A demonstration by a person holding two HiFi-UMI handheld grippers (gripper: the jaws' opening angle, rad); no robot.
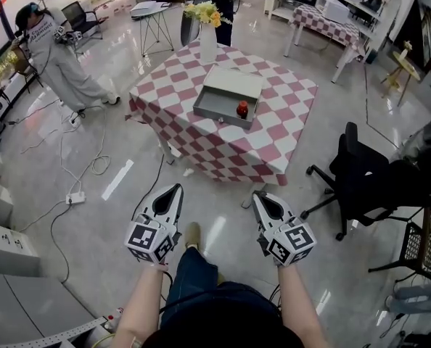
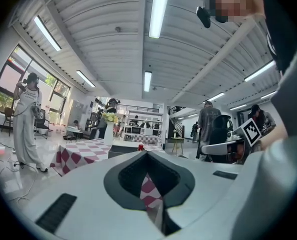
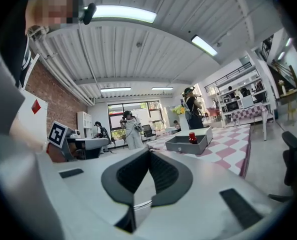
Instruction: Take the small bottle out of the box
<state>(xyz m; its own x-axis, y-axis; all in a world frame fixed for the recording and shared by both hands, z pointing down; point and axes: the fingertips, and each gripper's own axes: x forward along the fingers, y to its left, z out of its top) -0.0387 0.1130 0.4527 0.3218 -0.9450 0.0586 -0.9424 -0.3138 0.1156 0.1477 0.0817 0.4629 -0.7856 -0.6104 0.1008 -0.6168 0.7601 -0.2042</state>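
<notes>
Small bottle stands upright in the grey box, long axis vertical, dark cap up, red body. It sits near the box's near right corner. The box lies open on the desk, which has a red-and-white checked cloth; a white vase of yellow flowers stands behind the box. Left tool and right tool are both clenched on nothing, held over the glossy floor, well apart from the desk. A black chair is to the right.
</notes>
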